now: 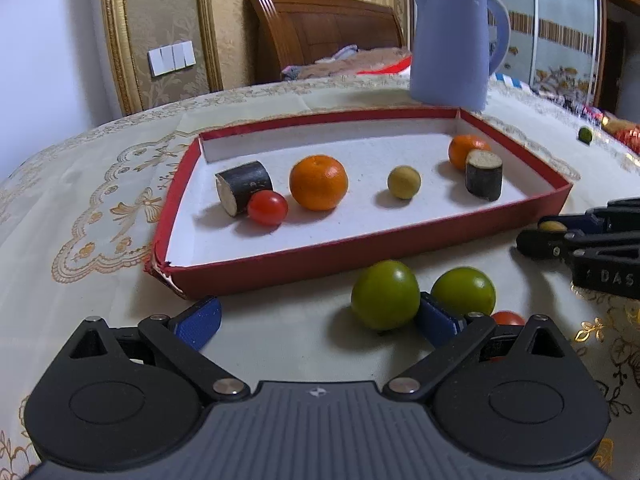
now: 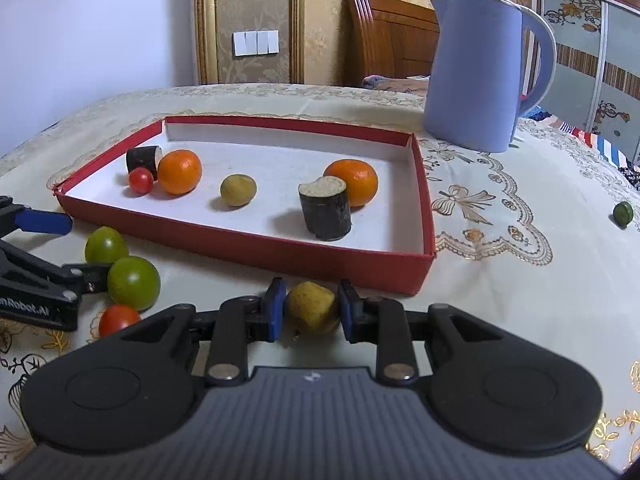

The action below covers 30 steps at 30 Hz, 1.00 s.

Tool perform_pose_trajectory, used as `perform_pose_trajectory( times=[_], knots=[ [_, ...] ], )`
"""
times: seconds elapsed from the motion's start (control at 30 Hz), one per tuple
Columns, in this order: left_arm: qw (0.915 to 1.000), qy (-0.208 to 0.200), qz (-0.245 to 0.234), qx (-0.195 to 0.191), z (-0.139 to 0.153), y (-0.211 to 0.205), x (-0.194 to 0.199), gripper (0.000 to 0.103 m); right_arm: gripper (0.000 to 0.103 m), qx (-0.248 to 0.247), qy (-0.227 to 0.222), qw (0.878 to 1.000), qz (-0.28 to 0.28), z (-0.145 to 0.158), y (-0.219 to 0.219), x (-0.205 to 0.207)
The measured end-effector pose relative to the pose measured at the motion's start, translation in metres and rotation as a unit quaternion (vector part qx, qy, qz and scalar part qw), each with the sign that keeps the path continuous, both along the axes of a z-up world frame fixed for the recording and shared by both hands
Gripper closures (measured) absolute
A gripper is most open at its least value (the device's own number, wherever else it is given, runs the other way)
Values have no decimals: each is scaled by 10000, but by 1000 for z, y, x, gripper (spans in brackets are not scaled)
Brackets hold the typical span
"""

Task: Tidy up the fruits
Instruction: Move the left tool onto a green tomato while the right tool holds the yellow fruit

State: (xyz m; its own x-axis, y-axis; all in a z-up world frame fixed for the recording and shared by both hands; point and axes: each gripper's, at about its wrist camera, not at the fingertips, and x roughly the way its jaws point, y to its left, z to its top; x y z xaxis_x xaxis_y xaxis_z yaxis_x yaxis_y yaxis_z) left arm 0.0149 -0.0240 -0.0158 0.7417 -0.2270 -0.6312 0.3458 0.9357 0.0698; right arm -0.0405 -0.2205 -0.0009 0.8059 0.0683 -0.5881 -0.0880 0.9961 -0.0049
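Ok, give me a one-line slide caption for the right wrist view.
Right claw closes around a yellow fruit in front of the red tray holding oranges and other fruit.

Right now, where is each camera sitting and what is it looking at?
Left wrist: sits on the left gripper, low over the table, facing the red tray; its blue fingers are spread wide beside a green fruit.
Right wrist: sits on the right gripper, facing the same tray from its right end; its fingers flank a yellow fruit.
Both show the tray, its oranges and the blue jug, and each sees the other gripper.
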Motion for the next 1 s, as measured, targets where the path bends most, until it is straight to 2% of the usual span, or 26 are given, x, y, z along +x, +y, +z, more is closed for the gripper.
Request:
perform_pose_trajectory(
  times=[0.13,0.23,0.47,0.73,1.0],
  knots=[
    [9998,135,109,-89,0,1,3,0,76,90,-4,10000,2,-1,-3,0],
    [9988,197,393,-221,1,1,5,0,76,100,-12,9999,9,-1,-3,0],
    [9975,-25,709,-43,3,-9,2,1,76,208,-12,9998,10,-1,-6,-1],
    [9986,-72,530,-23,2,-12,1,1,75,159,-9,9999,10,-1,-5,-1],
    [9977,-151,649,92,1,-14,0,1,75,122,-11,9999,14,0,-4,-1]
  ],
)
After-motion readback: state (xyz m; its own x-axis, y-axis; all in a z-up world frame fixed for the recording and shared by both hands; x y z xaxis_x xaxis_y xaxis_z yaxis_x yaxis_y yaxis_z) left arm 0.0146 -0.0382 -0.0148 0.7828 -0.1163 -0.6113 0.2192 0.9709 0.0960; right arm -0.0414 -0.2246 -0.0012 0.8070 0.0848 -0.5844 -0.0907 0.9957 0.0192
